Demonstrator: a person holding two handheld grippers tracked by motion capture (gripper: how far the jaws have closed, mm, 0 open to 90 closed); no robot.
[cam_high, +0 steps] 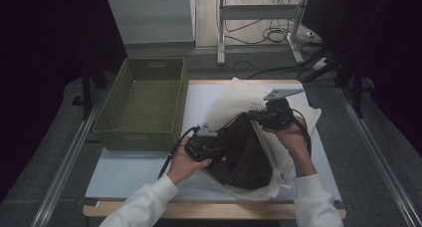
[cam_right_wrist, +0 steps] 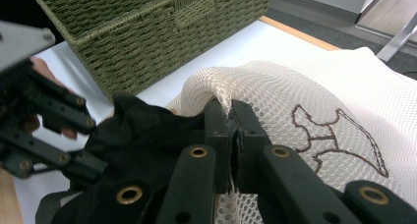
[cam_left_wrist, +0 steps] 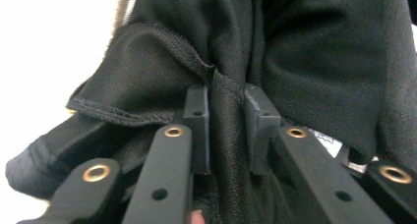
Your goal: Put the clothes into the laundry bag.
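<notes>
A cream mesh laundry bag (cam_high: 239,95) lies on the white table, its mouth facing the person, with a black garment (cam_high: 244,152) partly inside it. My left gripper (cam_high: 219,137) reaches into the bag's mouth from the left. In the left gripper view its pads (cam_left_wrist: 196,106) pinch a fold of the black garment (cam_left_wrist: 319,52) between them, so the left gripper (cam_left_wrist: 227,94) is shut on it. My right gripper (cam_high: 250,116) holds the upper edge of the bag's mouth. In the right gripper view it (cam_right_wrist: 231,111) is shut on the mesh bag's (cam_right_wrist: 319,86) rim, above the black garment (cam_right_wrist: 142,135).
A green woven basket (cam_high: 134,140) stands empty at the table's left, close to the bag; its wall (cam_right_wrist: 147,22) shows in the right gripper view. The white table top (cam_high: 129,172) is bare toward the front left. Beyond the table are desk legs and cables on the floor.
</notes>
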